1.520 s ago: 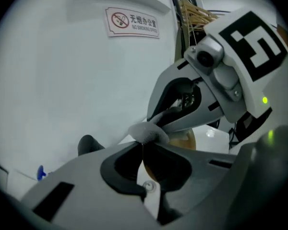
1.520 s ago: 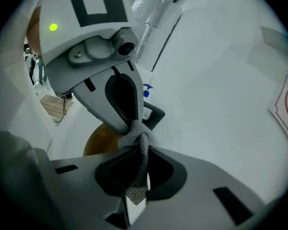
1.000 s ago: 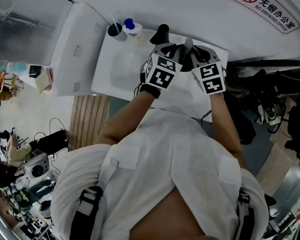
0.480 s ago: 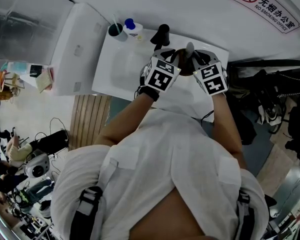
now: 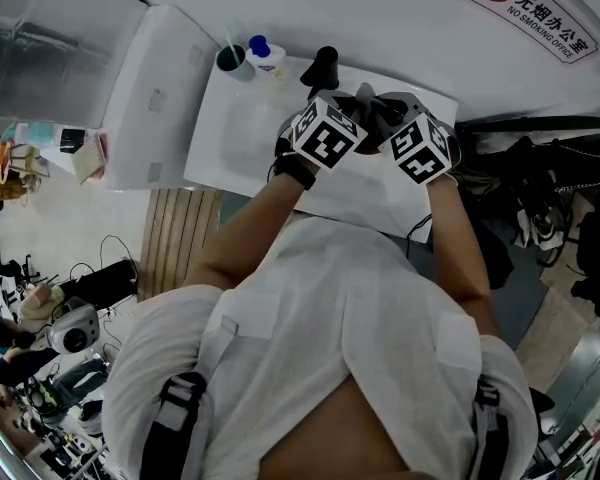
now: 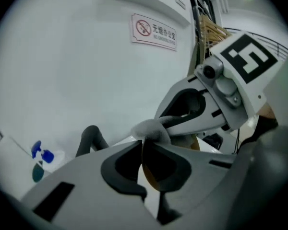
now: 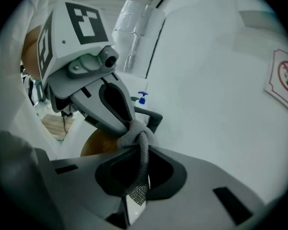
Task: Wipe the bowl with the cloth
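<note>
- Two claws work close together just in front of the black faucet, above the white washbasin.
- The left claw is pressed together on the thin rim of the brown bowl. Its jaws have just been closing with that rim between them. The bowl is held up on the near side of the faucet.
- The right claw pinches the grey cloth. The cloth's bunched end sits against the left claw's tips at the bowl's edge, also on the near side of the faucet.
- As I judge it, both things are already picked up and the wiping is under way, with cloth and bowl brought together.
- How much of the bowl is wiped cannot be told: the head view hides it beneath the claws, and each claw view shows only a sliver of brown.
- The rest of the wipe is likely still to come.
- Compared with a second ago, the left claw's marker cube and the right claw's marker cube have both rolled and now show their patterns at a new slant.
- The pair stays just in front of the faucet.
</note>
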Action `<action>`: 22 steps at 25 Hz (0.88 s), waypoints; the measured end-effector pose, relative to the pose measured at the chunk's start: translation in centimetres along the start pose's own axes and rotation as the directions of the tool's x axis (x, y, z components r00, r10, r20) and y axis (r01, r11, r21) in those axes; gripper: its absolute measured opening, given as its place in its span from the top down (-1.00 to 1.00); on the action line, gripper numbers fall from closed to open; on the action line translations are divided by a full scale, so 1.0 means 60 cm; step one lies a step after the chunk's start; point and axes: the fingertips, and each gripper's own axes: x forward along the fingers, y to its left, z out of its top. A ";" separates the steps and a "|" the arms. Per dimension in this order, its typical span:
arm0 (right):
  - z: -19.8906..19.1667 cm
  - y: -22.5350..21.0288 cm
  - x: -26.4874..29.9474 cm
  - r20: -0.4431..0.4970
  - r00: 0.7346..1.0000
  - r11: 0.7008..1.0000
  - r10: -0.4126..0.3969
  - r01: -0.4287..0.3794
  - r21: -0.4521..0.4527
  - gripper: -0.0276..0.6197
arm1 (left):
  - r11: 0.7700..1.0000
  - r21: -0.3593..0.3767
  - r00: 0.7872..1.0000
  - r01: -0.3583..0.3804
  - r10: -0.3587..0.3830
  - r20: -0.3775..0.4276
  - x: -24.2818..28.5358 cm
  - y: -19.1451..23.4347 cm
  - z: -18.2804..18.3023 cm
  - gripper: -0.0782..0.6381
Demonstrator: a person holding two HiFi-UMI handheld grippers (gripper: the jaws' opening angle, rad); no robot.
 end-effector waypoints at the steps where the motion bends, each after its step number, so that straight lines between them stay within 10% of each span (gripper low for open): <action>1: 0.001 -0.004 -0.002 0.018 1.000 0.999 -0.015 0.015 0.036 0.77 | 0.999 -0.050 1.000 -0.007 0.008 0.024 -0.003 0.004 0.001 0.72; 5: -0.004 -0.018 -0.008 0.072 0.994 0.979 -0.086 0.071 0.192 0.77 | 0.970 -0.242 0.993 -0.034 0.060 0.102 -0.008 0.020 -0.006 0.72; 10: -0.015 -0.017 -0.012 0.133 0.981 0.937 -0.144 0.092 0.336 0.77 | 0.881 -0.473 0.986 0.008 0.071 0.149 -0.009 0.026 -0.029 0.71; 22: -0.005 -0.008 -0.045 0.363 0.915 0.855 -0.175 -0.041 0.516 0.76 | 0.856 -0.516 0.991 -0.031 0.093 0.095 -0.005 0.030 -0.070 0.73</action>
